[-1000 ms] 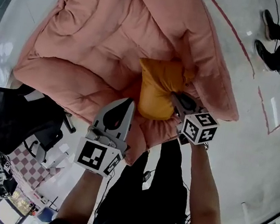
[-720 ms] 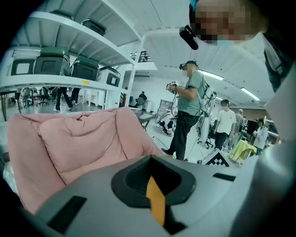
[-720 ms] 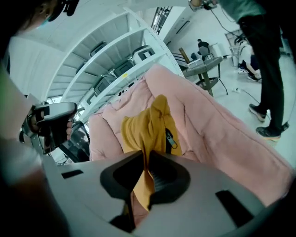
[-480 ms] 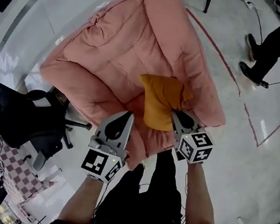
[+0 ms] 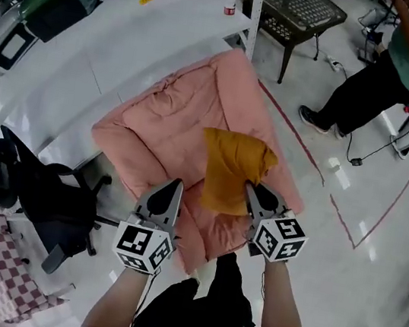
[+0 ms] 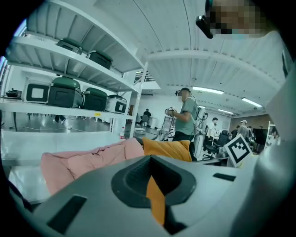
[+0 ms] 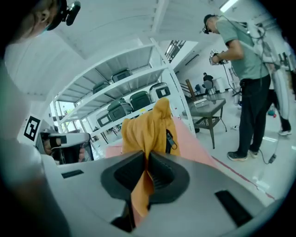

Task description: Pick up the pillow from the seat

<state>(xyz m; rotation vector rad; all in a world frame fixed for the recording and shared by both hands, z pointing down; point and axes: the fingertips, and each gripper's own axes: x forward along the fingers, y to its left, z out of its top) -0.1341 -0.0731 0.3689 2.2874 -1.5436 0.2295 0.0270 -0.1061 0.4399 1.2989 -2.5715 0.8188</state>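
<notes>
- Pink quilted seat (image 5: 164, 126): lay below, nothing on it.
- Mustard pillow (image 5: 231, 167): hung over the seat, clear of it.
- Right gripper (image 5: 251, 189): jaws pinched one thin fold of the cover. I judged that the fold could slide out and drop the pillow.
- Left gripper (image 5: 175, 185): jaws drawn together, apparently empty, just beside the pillow.
- Containers: I saw none in use.

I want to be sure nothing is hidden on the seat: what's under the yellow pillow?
Under the pillow, pinched in the right hand-held gripper, only the pink quilted seat shows around its edges. The patch directly beneath is covered.
</notes>
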